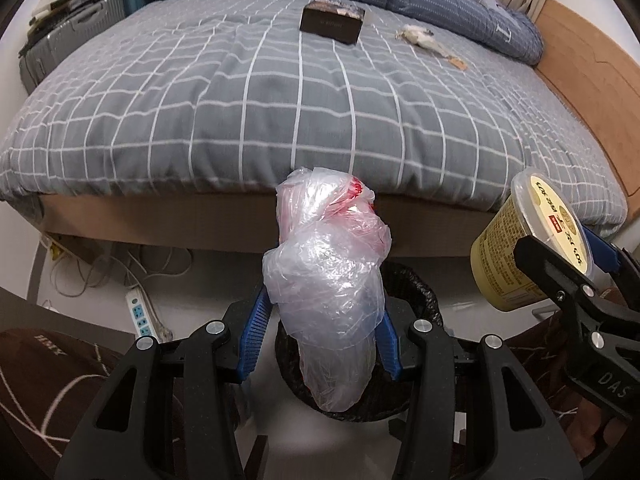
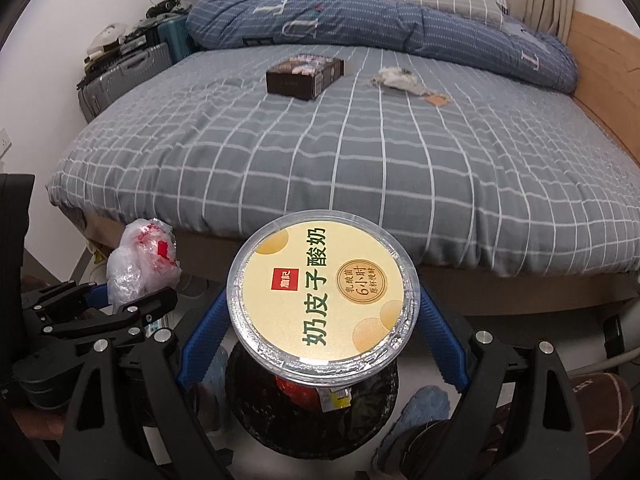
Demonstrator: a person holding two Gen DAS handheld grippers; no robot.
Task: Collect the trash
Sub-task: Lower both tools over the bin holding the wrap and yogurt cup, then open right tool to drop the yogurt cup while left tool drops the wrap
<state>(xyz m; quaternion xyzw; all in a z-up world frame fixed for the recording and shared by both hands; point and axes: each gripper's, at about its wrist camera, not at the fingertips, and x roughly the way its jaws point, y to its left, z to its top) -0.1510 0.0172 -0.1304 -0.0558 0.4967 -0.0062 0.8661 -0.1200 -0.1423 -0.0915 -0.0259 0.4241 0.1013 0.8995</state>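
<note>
The left gripper [image 1: 320, 320] is pinching the plastic bag [image 1: 326, 288], hanging upright over the bin [image 1: 420, 292] at 6 o'clock; the right gripper [image 2: 320, 320] is pinching the yogurt cup [image 2: 320, 296].

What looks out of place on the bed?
A dark box and crumpled paper scraps lie loose mid-mattress. The left gripper holds a plastic bag and the right gripper a yogurt cup, both over the bin.
</note>
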